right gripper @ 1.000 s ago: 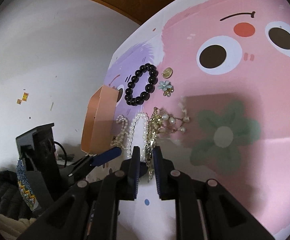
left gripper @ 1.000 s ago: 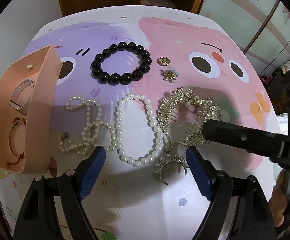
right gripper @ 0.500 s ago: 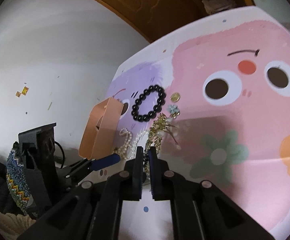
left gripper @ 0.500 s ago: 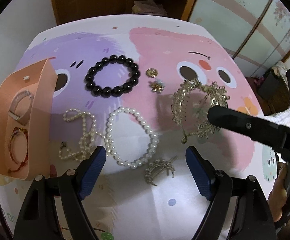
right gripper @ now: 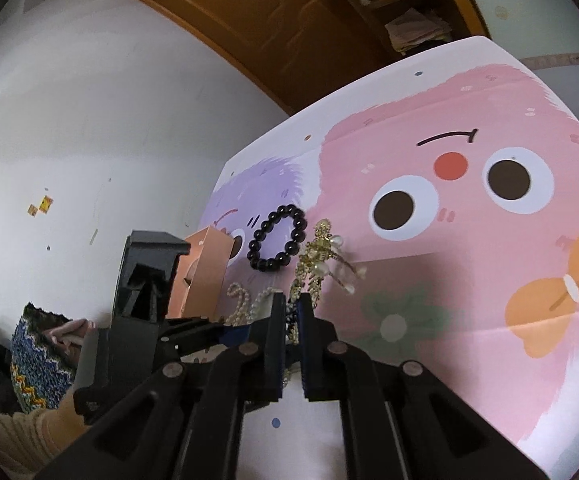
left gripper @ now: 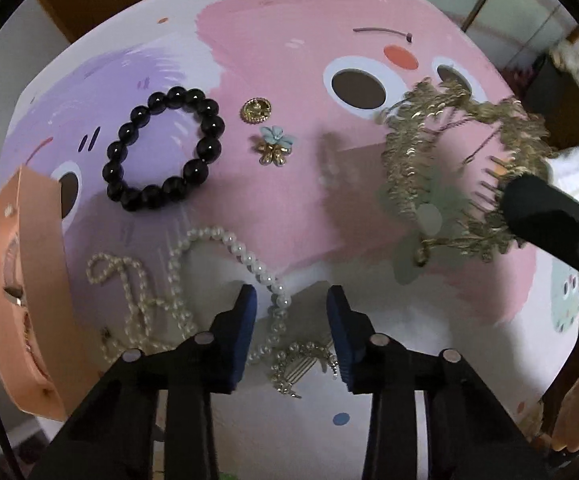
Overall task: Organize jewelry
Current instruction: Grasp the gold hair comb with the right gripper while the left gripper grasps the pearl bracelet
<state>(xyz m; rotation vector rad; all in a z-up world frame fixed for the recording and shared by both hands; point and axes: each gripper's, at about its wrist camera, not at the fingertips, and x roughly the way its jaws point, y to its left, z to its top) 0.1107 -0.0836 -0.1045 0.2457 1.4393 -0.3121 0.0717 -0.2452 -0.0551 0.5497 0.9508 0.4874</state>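
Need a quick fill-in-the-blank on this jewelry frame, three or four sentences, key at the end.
1. The right gripper is shut on the gold ____, held above the mat.
2. The bracelet of large round beads is ____ in colour.
3. Between the fingers of the left gripper lies a strand of ____.
4. The peach-coloured box stands at the mat's ____ edge in the left wrist view.

Missing words: hair comb; black; pearls; left

A white wall [right gripper: 89, 120] stands to my left, with a brown wooden door [right gripper: 257, 20] behind it. Beyond my tabletop [right gripper: 429, 420], covered in a pink-and-purple cartoon print, sits a wooden shelf [right gripper: 405, 12] of folded cloths.
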